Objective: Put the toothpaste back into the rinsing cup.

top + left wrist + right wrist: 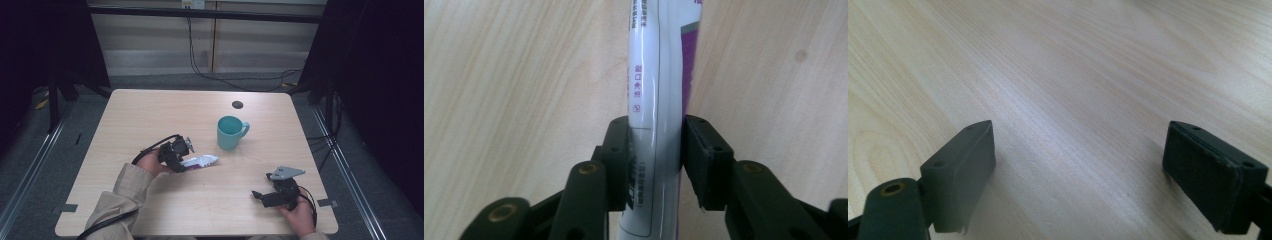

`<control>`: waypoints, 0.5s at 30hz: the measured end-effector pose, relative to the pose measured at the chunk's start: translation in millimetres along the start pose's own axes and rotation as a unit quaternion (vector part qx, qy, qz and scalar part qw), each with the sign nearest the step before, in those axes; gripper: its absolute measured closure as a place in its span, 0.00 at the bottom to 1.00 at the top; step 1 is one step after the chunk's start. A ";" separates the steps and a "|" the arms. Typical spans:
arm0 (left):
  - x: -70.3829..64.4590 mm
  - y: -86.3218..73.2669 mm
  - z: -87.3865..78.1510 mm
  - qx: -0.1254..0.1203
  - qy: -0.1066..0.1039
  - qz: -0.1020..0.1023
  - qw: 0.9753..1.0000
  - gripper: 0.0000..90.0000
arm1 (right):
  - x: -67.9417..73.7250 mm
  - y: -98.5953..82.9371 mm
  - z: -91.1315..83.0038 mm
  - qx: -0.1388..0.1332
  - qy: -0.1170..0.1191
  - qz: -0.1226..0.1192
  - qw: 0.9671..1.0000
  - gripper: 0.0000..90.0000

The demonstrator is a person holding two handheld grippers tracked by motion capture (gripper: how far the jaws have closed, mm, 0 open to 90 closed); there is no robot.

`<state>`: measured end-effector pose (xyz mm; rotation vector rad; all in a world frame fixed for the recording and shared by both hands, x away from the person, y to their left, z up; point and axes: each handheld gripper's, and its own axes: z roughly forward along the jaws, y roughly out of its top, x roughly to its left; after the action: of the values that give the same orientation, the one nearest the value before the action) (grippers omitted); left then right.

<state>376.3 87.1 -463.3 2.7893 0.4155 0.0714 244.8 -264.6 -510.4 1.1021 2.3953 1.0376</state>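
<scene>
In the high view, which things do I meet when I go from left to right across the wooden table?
Left gripper → white and purple plastic tube → teal ceramic mug → right gripper.

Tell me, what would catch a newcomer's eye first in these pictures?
Probably the teal mug, standing upright right of the middle of the pale wooden table. Next comes the white and purple tube, lying on the table left of the mug and clamped between the jaws of the left gripper. The right gripper is near the table's front right corner, its jaws wide open over bare wood.
</scene>
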 end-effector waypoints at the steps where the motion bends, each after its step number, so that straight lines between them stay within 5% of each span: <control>1: -0.4 -1.4 -0.3 -0.006 -0.005 -0.003 1.000 0.76 | 0.0 0.0 0.0 0.000 0.000 0.000 1.000 0.14; 11: -10.6 -6.2 -4.9 -0.011 -0.010 -0.006 1.000 0.84 | 0.0 0.0 0.0 0.000 0.000 0.000 1.000 0.15; 15: -14.2 -10.7 -6.3 -0.031 -0.016 -0.016 0.999 0.84 | 0.0 0.1 -0.1 0.001 -0.002 0.001 1.000 0.15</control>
<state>359.2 94.6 -460.7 2.7191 0.4433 0.0313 244.8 -264.6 -510.3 1.1059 2.3928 1.0335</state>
